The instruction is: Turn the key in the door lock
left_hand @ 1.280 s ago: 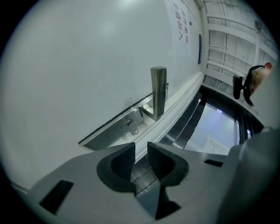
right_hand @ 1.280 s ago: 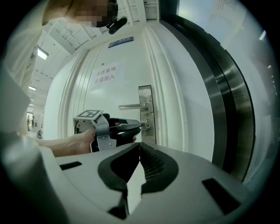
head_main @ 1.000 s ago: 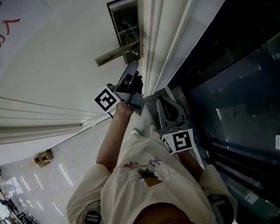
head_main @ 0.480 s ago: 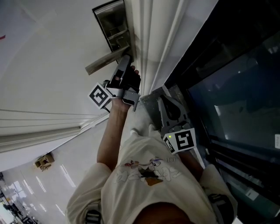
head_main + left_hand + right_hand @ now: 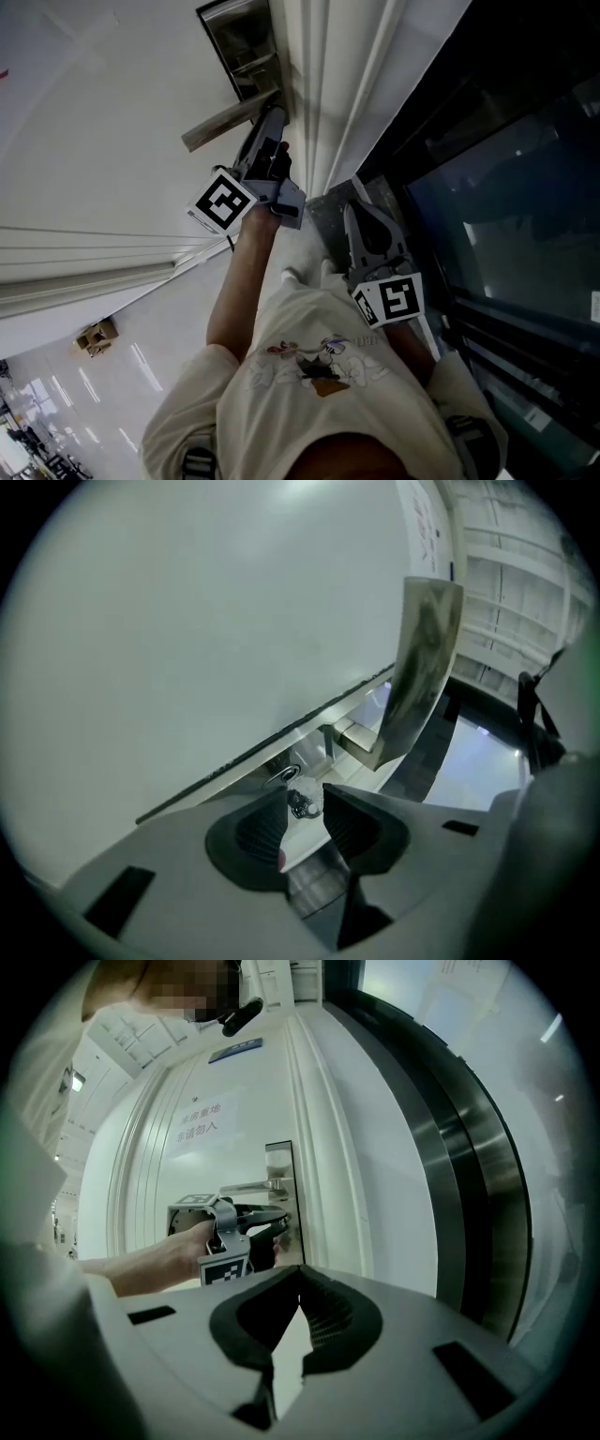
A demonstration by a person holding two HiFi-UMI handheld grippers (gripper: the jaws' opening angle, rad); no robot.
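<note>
At the upper middle of the head view, the left gripper (image 5: 272, 120) is pressed up against the white door (image 5: 94, 122), just under the lever handle (image 5: 225, 125) and the metal lock plate (image 5: 239, 42). Compared with a second ago, it has been carried upward and closer to the plate. Over the last half second its marker cube (image 5: 223, 202) has been rolled so that its printed face shows more squarely. This roll is judged to be a twist of the wrist, so the turning of the key has probably been begun.

At the lower centre of the left gripper view, the small key (image 5: 302, 803) is seen in the lock, with a wire key ring (image 5: 281, 777) hanging just beside it. The jaws are drawn in narrowly around the key's head, which fills the gap between the tips, so it is taken as clenched.

The right gripper (image 5: 359, 216) is held idle at the middle right of the head view, well apart from the lock. Its jaws are pressed together with nothing between them.
</note>
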